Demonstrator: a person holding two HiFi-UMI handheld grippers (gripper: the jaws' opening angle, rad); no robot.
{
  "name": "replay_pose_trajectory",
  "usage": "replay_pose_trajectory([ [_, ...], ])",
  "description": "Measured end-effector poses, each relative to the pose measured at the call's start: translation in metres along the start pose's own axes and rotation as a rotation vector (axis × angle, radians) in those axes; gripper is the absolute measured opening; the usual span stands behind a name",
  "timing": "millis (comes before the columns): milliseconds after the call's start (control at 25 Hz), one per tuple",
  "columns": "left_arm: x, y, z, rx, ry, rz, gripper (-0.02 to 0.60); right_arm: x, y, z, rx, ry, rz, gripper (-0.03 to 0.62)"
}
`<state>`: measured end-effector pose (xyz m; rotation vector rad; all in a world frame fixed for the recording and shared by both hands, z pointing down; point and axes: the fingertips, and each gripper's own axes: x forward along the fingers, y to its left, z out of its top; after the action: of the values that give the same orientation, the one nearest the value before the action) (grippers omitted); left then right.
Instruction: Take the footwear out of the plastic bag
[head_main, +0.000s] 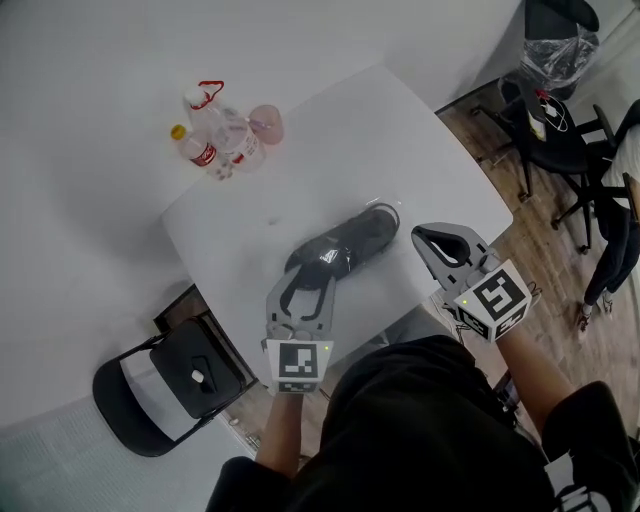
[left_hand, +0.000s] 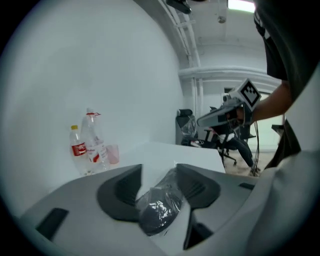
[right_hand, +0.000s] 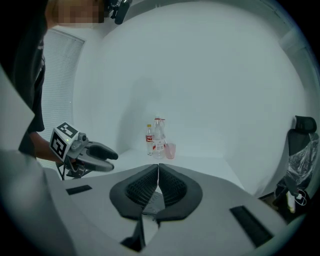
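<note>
In the head view the near end of the dark shoe (head_main: 345, 248) is covered by the left gripper (head_main: 312, 272), and the person's dark top cuts off the bottom of the picture. Whether the clear plastic bag (head_main: 383, 210) holds one shoe or a pair cannot be made out; only one dark shape shows. It lies inside the bag on the white table (head_main: 400, 130), near the edge closest to the person.

The left gripper view shows the bagged shoe's rounded end between the parted jaws, with the plastic glinting over it. One pad stands clear of it, with white table showing in the gap, and whether the other pad touches the wrap is hard to tell. So this gripper is not clamped on anything. The right gripper (head_main: 420, 237) hovers beside the shoe toward the table's right edge, apart from the bag. Its own view shows the ribbed pads pressed together with nothing between them.

At the table's far corner stand clear bottles (head_main: 215, 135) with red labels and a pink cup (head_main: 267, 124) just beside them – their contents are too small to read. A black folding chair (head_main: 165, 385) stands beside the table, and black office chairs (head_main: 550, 130) stand on the wood floor beyond.
</note>
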<state>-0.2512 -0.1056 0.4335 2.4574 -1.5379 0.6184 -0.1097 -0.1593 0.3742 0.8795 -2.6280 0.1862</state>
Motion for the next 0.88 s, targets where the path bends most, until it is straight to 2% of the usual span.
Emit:
replay_pose_trajectory([
  [40,0.007,-0.005,-0.009,0.039,0.053,-0.017,0.279,-0.002,0.000,0.002,-0.010,0.003,0.000,0.020],
  [80,0.014,-0.010,-0.020,0.082,0.109,-0.036,0.362,-0.004,0.001,0.002,-0.018,-0.005,0.001,0.020],
  [200,0.034,-0.019,-0.052,0.245,0.260,-0.102,0.446,-0.005,0.002,0.003,-0.041,-0.035,0.007,0.020],
  [320,0.050,-0.023,-0.086,0.377,0.457,-0.196,0.550,-0.005,-0.001,0.003,-0.074,-0.041,0.013,0.020],
  [400,0.060,-0.023,-0.103,0.407,0.561,-0.259,0.569,-0.004,-0.006,0.002,-0.078,-0.042,0.015,0.020],
  [600,0.081,-0.014,-0.130,0.438,0.706,-0.339,0.572,0.004,-0.017,0.001,-0.053,-0.047,0.031,0.020],
  [720,0.087,-0.010,-0.148,0.447,0.820,-0.392,0.572,0.008,-0.026,0.004,-0.044,-0.056,0.038,0.020],
  [880,0.091,-0.009,-0.162,0.441,0.899,-0.430,0.572,0.014,-0.031,0.005,-0.030,-0.075,0.044,0.020],
])
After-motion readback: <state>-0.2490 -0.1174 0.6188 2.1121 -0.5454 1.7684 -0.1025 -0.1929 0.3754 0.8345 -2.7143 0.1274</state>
